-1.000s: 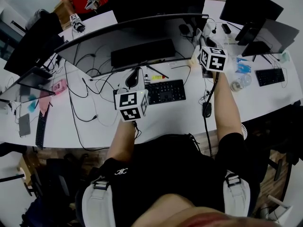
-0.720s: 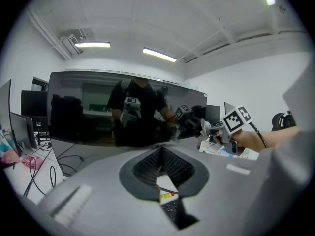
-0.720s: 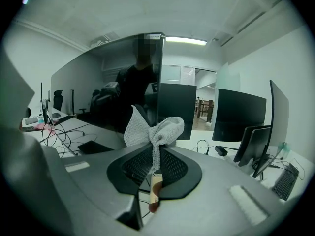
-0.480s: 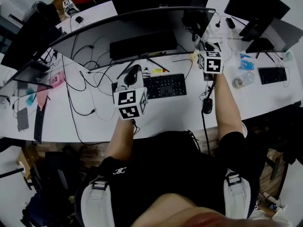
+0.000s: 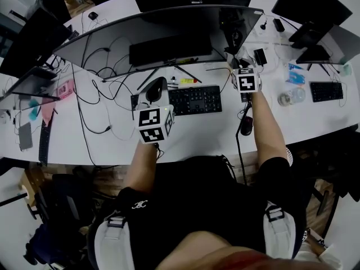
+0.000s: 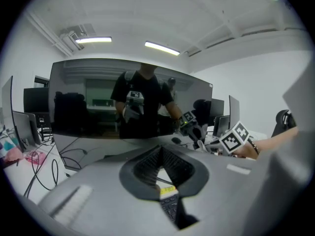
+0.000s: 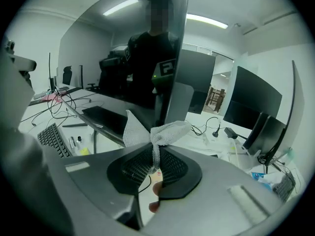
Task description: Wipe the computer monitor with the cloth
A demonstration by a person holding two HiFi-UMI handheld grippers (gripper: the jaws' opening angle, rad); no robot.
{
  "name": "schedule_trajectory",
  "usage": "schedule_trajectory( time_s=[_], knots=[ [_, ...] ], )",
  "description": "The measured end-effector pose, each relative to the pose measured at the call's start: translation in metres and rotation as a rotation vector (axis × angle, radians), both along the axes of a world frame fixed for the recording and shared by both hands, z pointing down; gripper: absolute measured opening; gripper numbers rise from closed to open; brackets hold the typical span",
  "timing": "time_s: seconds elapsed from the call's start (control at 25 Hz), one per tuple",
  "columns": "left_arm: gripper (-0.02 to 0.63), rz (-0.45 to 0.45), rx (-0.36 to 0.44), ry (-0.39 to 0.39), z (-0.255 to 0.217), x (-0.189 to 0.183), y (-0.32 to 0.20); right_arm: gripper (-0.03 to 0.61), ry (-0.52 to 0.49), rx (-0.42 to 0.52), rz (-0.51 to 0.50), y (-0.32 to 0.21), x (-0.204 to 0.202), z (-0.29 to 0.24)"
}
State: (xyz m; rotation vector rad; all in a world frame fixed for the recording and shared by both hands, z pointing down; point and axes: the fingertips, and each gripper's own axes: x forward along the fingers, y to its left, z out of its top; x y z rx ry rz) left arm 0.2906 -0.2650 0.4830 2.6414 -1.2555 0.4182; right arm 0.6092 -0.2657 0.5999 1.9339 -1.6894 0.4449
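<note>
— So, what's the biggest thing here?
— The white desk (image 5: 197, 136), strewn with cables. On it stands the wide curved monitor (image 5: 169, 27), its dark screen facing the person.
— And in front of that?
— A black keyboard (image 5: 194, 100) lies between the monitor's stand and the desk's near edge.
— The 2 grippers?
— The left gripper (image 6: 158, 151) hangs over the keyboard's left end and points at the screen. Its jaws meet at the tips with nothing between them. A narrow gap shows lower down, and the keyboard is visible through it.
— The right one?
— The right gripper (image 7: 156, 156) is up by the monitor's right end. Its jaws are closed on the cloth (image 7: 157, 132), a white mesh rag pinched at its middle, so 2 tufts fan out above the tips.
— Does the cloth touch the screen?
— It sits right at the screen's lower right edge, but I cannot tell whether it touches.
— Anything smaller?
— A dark mouse (image 5: 246, 126) lies on the desk just beside the right forearm.
</note>
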Motion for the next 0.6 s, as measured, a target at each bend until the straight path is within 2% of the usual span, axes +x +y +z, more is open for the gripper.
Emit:
schedule_trajectory(
  time_s=[0.44, 0.6],
  knots=[
    [0.054, -0.048, 0.003, -0.014, 0.003, -0.024, -0.001, 0.031, -0.009, -0.127, 0.000, -0.001, -0.008, 0.073],
    [0.055, -0.063, 0.005, -0.019, 0.006, -0.035, 0.000, 0.031, -0.023, -0.147, -0.040, -0.001, -0.028, 0.089]
  ],
)
